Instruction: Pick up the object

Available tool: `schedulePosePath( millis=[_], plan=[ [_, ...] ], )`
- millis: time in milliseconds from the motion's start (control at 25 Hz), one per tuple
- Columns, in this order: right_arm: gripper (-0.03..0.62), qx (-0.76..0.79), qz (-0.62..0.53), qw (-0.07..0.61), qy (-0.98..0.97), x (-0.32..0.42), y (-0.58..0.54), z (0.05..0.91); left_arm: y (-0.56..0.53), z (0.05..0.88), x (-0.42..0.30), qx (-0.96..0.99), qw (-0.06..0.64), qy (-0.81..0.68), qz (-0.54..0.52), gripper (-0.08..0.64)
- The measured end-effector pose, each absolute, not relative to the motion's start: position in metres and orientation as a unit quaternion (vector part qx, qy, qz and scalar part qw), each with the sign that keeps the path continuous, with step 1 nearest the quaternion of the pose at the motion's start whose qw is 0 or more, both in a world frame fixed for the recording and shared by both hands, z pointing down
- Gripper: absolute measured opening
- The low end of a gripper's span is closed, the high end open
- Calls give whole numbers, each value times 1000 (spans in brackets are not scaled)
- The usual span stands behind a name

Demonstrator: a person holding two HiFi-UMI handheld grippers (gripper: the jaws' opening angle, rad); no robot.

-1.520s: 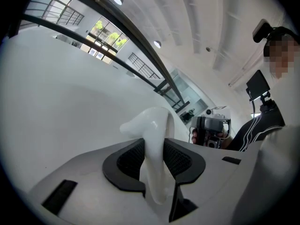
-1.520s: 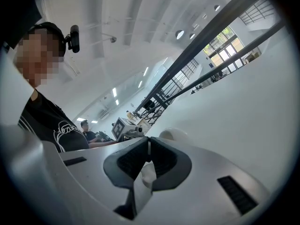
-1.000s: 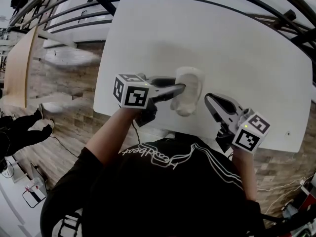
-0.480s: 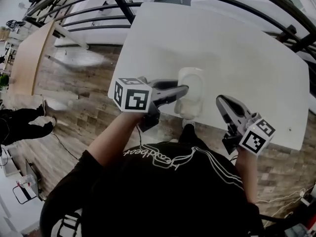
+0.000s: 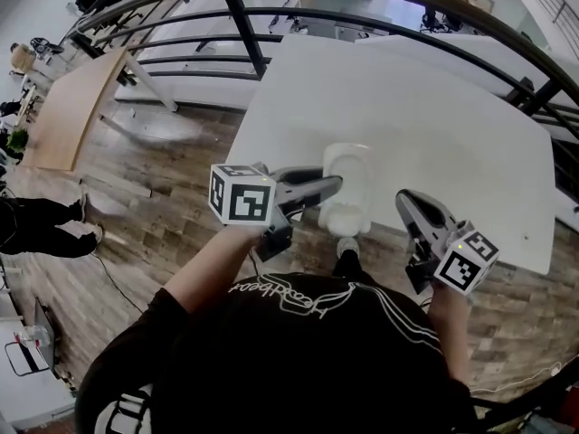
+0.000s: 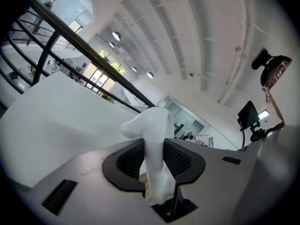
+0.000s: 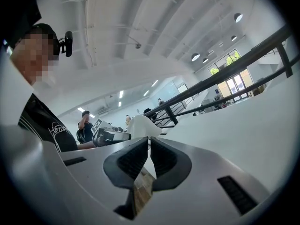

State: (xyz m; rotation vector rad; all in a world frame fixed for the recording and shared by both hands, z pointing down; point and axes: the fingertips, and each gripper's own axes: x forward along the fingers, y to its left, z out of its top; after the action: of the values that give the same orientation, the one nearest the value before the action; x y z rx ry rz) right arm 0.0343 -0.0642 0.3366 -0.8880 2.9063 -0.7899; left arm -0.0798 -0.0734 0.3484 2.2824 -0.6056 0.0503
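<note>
A white moulded object (image 5: 348, 181) with a hollow top hangs over the near edge of the white table (image 5: 434, 107). My left gripper (image 5: 336, 184) reaches in from the left and is shut on its side. In the left gripper view the object (image 6: 153, 135) stands upright, pinched between the black pads (image 6: 131, 161). My right gripper (image 5: 405, 201) hovers to the object's right near the table edge, jaws together and nothing in them. In the right gripper view the object (image 7: 139, 125) and the left gripper (image 7: 111, 136) show beyond the right gripper (image 7: 150, 150).
A black metal railing (image 5: 244, 21) curves round the table's far and left sides. Wood floor (image 5: 163, 179) lies to the left, with a wooden table (image 5: 63, 107) and a person in black (image 5: 36, 229) at the left edge. A shoe (image 5: 347, 246) shows below the object.
The white object, held in my left gripper, has risen off the table and come toward the near edge. My right gripper has stayed beside it, shifting slightly.
</note>
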Motion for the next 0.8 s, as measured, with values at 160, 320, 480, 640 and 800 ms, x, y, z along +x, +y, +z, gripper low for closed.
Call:
schedulePosePath(
  millis=[160, 320, 480, 640, 800],
  plan=[
    [22, -282, -239, 4, 929, 22, -37, 329, -44, 342, -91, 895, 375, -240, 13, 126],
    [22, -277, -231, -3, 933, 6, -14, 324, -22, 339, -104, 895, 376, -239, 3, 126],
    [21, -279, -229, -6, 933, 3, -7, 320, -15, 337, -107, 894, 381, -235, -4, 126],
    [21, -289, -233, -19, 928, 5, -2, 323, -11, 333, -107, 896, 381, -228, -8, 126],
    [19, -291, -232, -30, 928, 3, -2, 320, -12, 327, -105, 899, 380, -218, -13, 126]
  ],
)
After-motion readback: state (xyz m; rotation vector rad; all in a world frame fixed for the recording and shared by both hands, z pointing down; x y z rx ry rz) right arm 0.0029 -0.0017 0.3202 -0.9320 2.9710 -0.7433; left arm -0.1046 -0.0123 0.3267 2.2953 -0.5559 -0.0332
